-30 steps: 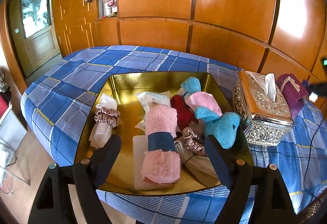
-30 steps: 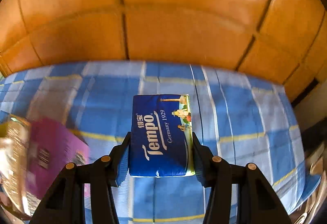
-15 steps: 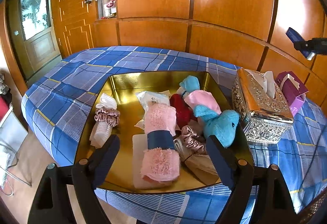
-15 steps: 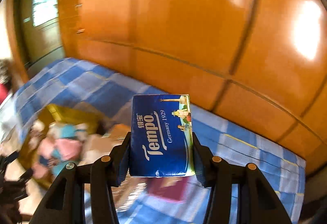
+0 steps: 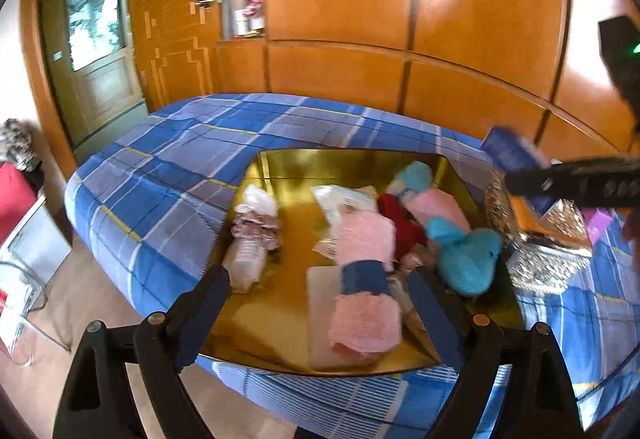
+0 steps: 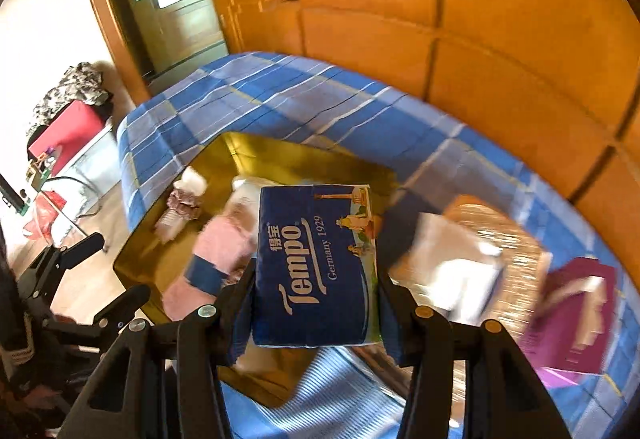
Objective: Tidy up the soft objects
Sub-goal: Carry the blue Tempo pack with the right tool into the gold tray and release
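- The right gripper [image 6: 316, 303] is clamped on a blue tissue pack [image 6: 316, 263], one pad on each long side, the printed face up toward the camera.
- The pack hangs in the air over the near edge of the gold tray [image 6: 304, 163], above the checked cloth [image 6: 320, 99].
- It looks light and squashy: wrapped paper that gives under the pads. The glossy wrapper may be slippery, so a hold across the middle of the sides, as here, seems safest.
- The left gripper [image 5: 320, 319] holds nothing; its jaws have just been opening and stand wide apart before the tray.
- In the tray lie a pink towel roll [image 5: 366, 279], a blue plush toy [image 5: 468, 259] and what seems a frilly hair tie [image 5: 256, 227], though blur makes that last uncertain.
- Just beside the tray stands a metal tissue box [image 5: 548, 251].
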A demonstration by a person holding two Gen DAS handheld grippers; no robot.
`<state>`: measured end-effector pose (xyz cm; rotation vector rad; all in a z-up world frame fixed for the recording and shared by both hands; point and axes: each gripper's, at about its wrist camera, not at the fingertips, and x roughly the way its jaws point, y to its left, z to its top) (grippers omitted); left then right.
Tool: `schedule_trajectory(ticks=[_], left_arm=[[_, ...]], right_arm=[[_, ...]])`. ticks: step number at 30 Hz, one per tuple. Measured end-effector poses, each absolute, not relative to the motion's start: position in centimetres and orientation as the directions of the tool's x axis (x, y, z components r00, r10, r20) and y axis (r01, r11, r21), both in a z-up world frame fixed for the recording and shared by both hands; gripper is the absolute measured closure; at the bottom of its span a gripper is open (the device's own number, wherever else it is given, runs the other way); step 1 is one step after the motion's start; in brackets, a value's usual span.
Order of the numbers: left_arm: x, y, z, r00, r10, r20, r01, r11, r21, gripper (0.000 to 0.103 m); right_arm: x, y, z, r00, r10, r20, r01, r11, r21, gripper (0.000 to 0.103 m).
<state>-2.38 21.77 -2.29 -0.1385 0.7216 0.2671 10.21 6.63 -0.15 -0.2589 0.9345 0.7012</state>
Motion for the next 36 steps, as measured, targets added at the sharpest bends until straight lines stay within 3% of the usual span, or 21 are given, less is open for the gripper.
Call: schedule_trajectory(ticks=[15, 20, 25, 36], left_arm=[[-2.3, 24.3, -2.8, 0.704, 0.221, -0.675, -0.355, 0.933, -0.064, 0.008], [-2.2, 24.0, -3.0, 0.702, 0.216, -0.679, -0.348, 0.935, -0.063, 0.007], [-2.4, 23.6, -2.6, 0.711, 0.215, -0.669, -0.342, 0.937, -0.062, 0.007], [-3.1, 21.4, -1.2, 0.750, 0.206, -0.628, -0.309, 0.949, -0.057, 0.001]], right_arm=[[14.7, 16.5, -8.7, 0.390, 0.325, -0.862, -0.607, 0.794, 0.024, 0.050], [14.1, 15.6, -7.8, 0.403, 0.366, -0.839, -0.605, 0.794, 0.055, 0.046], [12.4, 14.3, -4.9, 0.461, 0.426, -0.778, -0.602, 0.794, 0.078, 0.028], [7.4, 8.8, -0.7, 0.690, 0.322, -0.648, -0.469, 0.881, -0.062, 0.027]])
